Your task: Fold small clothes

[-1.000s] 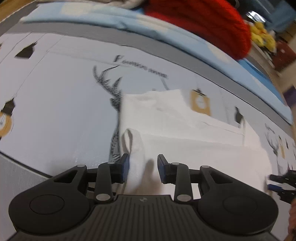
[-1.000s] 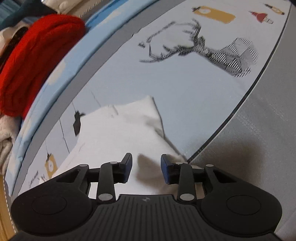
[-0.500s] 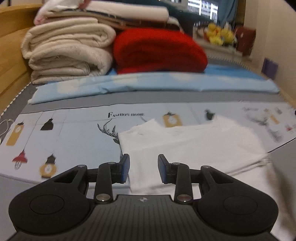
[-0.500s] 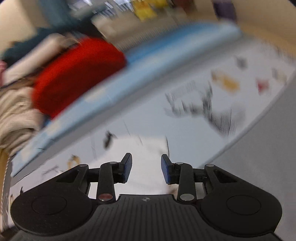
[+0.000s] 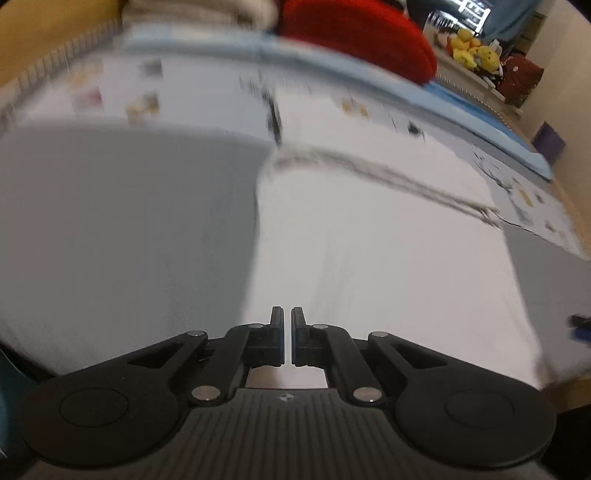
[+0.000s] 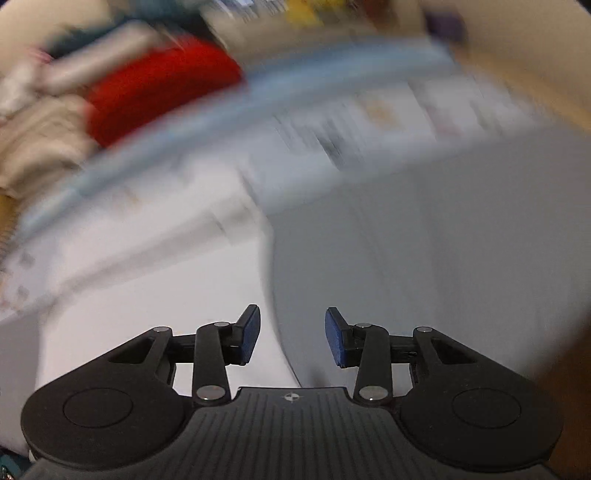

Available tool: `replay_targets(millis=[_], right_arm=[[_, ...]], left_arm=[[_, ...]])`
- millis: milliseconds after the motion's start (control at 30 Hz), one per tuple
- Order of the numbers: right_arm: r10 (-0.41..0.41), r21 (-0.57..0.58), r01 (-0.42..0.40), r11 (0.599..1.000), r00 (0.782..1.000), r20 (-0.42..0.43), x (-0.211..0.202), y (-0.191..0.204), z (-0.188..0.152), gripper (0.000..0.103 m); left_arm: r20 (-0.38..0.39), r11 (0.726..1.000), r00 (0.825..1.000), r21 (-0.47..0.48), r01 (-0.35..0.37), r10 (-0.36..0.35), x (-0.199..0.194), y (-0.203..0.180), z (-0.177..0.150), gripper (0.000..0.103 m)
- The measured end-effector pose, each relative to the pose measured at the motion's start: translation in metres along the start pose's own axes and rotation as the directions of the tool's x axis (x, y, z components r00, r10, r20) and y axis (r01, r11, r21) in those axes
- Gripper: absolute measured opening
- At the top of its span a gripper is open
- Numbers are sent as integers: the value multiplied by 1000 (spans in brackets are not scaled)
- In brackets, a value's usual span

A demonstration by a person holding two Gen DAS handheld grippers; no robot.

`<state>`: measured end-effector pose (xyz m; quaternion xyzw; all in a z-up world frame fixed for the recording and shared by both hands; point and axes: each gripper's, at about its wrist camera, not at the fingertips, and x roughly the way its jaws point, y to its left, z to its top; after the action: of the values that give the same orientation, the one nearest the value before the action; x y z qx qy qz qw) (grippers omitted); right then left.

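1. Lying flat on the bed (image 5: 129, 229), the white garment (image 5: 369, 258) spreads across the grey sheet in the left wrist view, with a folded layer on its far part whose edge runs as a dark seam line from upper left to lower right.
2. The left hand-held gripper (image 5: 287, 332) has its jaws drawn together, only a thin slit between the pads; it sits over the near part of the garment, and I cannot tell whether any cloth is pinched in that slit.
3. The right hand-held gripper (image 6: 293, 334) has its jaws apart and opening, blue pads facing each other across a wide gap.
4. In the right wrist view, the garment's (image 6: 166, 295) right edge runs down toward that gap, with white cloth behind the left finger (image 6: 248, 334) and bare grey sheet (image 6: 424, 258) behind the right one; the pads do not press on anything.
5. Beyond the garment the printed bed cover (image 5: 184, 99) shows small coloured pictures, much blurred.
6. A light blue strip of bedding (image 5: 461, 107) runs along the far side.
7. A red knitted bundle (image 5: 354, 33) rests behind the blue strip, with cream blankets (image 6: 37, 147) stacked beside it.
8. Yellow soft toys (image 5: 474, 53) sit on a ledge at the far right of the left wrist view.
9. Both views are smeared by motion, the right one more so.
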<state>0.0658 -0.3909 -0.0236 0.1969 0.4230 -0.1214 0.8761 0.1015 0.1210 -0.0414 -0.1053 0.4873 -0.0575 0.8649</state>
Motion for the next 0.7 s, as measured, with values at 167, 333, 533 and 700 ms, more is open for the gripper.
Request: replay_targets(millis=[167,333,533,700], right_arm=[[7,6,-6,1000,997,-78,22,-7,-4,39],[13,21,-9,1000,983,-185,38,-5,-17,39],[-71,-38,64,997,966,-250,52,-1,-33,40],[-99,-82,80,993,960,-261,60,3,-43,44]], left_arm=[[-35,998,997,16,-68,68,6,6,-8,6],[-82,996,995,-61,-59,54,7,25,-10,20],[-131,995,989,-57,-83,75,12,28,-12,24],[-198,991,972,-12,-133,128,28,27,-21,27]])
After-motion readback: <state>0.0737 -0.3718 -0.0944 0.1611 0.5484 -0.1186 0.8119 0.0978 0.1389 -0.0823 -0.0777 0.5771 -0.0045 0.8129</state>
